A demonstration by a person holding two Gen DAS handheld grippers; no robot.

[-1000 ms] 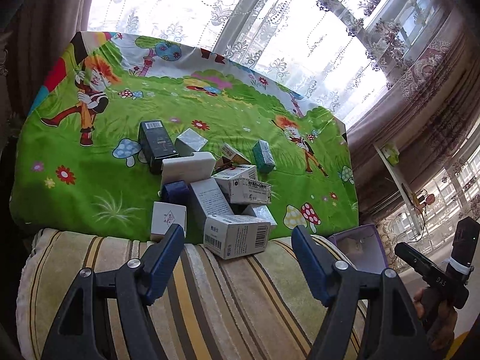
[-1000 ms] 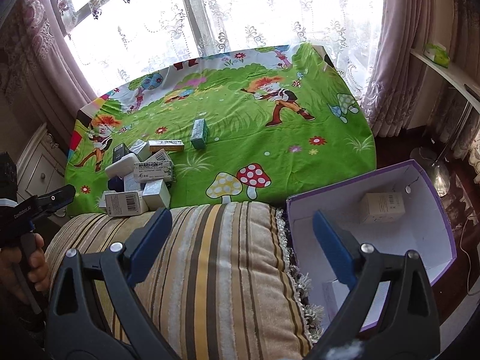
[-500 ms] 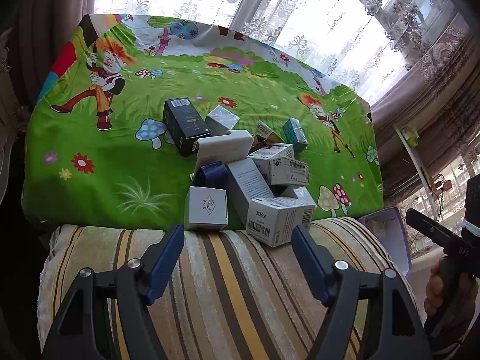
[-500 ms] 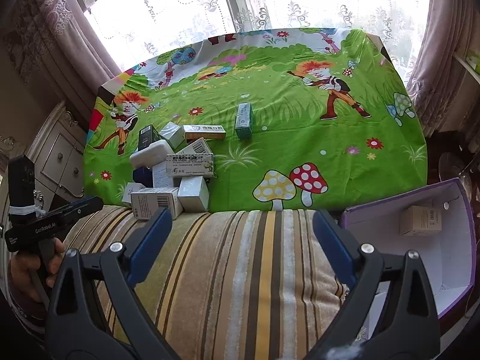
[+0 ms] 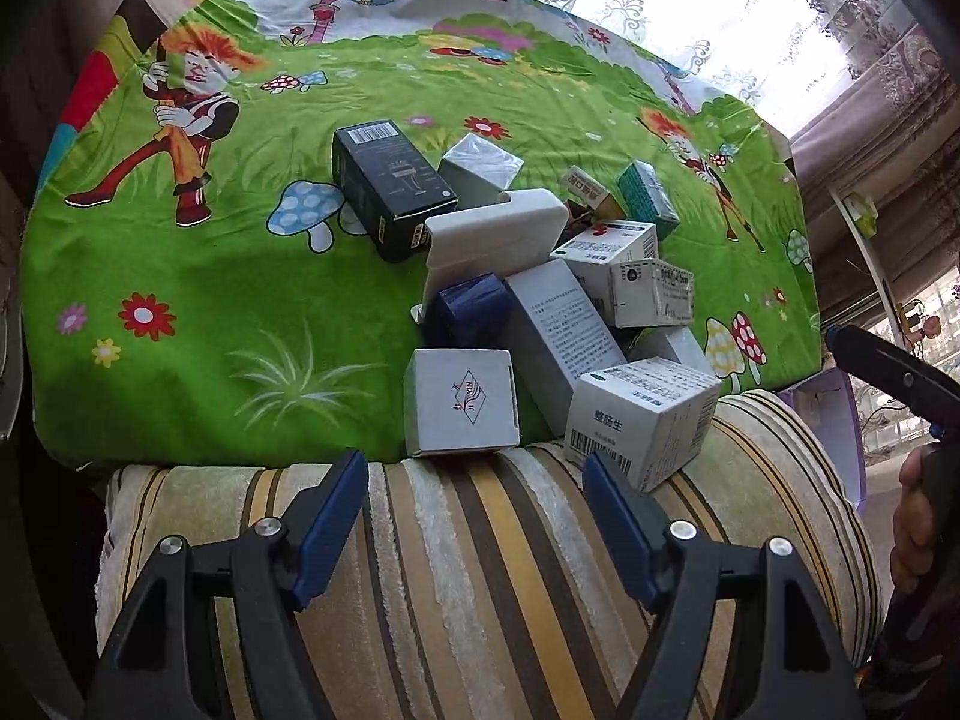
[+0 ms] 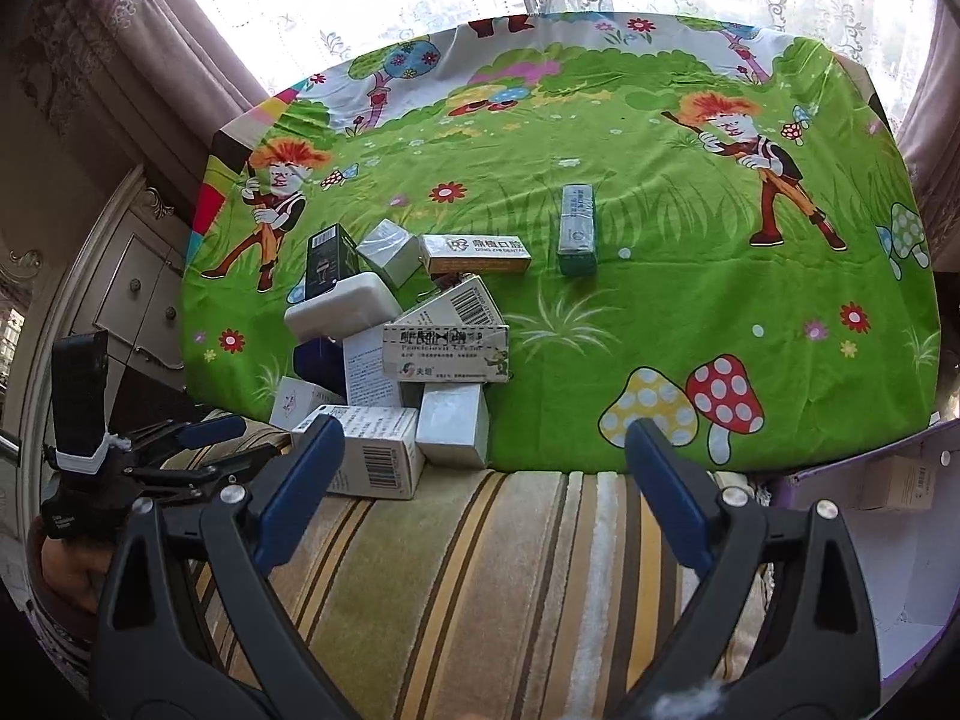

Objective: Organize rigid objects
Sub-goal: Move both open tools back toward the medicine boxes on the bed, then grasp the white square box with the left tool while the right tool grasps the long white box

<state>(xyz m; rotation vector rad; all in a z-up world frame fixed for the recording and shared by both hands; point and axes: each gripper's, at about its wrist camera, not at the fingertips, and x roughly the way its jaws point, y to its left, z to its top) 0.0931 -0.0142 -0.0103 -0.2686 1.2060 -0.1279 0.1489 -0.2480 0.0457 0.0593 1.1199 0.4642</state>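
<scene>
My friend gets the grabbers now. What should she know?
Left gripper: jaws open, empty, above the striped cushion.
Right gripper: jaws open, empty, over the same cushion.
Boxes: most are piled on the green cloth; a teal box lies apart.
Done: one box is in the purple bin.
Left: move the rest into the bin.

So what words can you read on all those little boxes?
"整肠生": white cardboard box with a barcode, nearest the striped cushion.
"DING ZHI DENTAL": long gold-edged box.
"Penciclovir Cream" and "夫坦": long white box on top of the pile.
All other print is too small or blurred.
</scene>
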